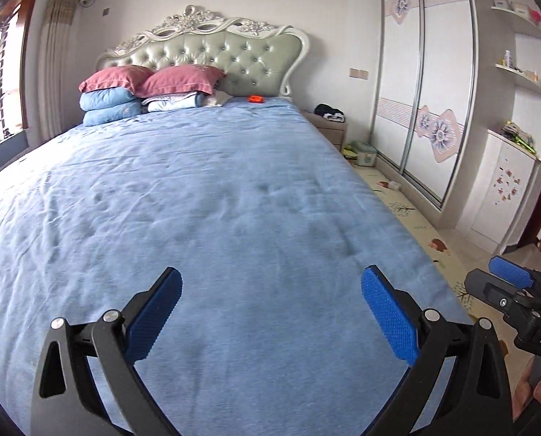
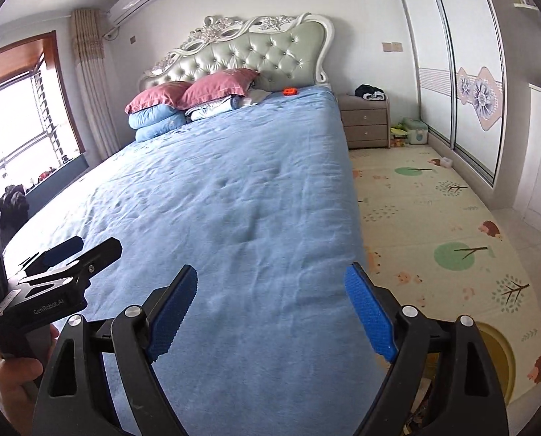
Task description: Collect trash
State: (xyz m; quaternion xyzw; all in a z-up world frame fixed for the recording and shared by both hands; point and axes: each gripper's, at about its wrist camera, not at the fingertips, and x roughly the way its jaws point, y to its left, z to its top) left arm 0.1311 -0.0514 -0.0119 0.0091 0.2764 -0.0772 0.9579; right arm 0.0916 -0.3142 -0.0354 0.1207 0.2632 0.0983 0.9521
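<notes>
Both my jaws stand spread wide and hold nothing. The left gripper (image 1: 270, 312) hovers above the foot of the wide bed with the wrinkled blue cotton sheet (image 1: 216, 200), and the right gripper (image 2: 270, 312) hangs over the right edge of the same bed.

The only thing I judge as possible trash is the small bright orange object (image 1: 255, 99), which lies far away at the head of the bed, close under the green tufted headboard (image 1: 216, 54) and right of the two dark pink pillows (image 1: 150, 80). What it is I cannot tell.

A yellow round bin (image 2: 495, 356), as I think it is, shows low on the pale patterned floor mat (image 2: 434, 210). To do this well, I would walk along the right side and bring the right gripper down flat with one finger on each side of the object, not pinching the sheet.
</notes>
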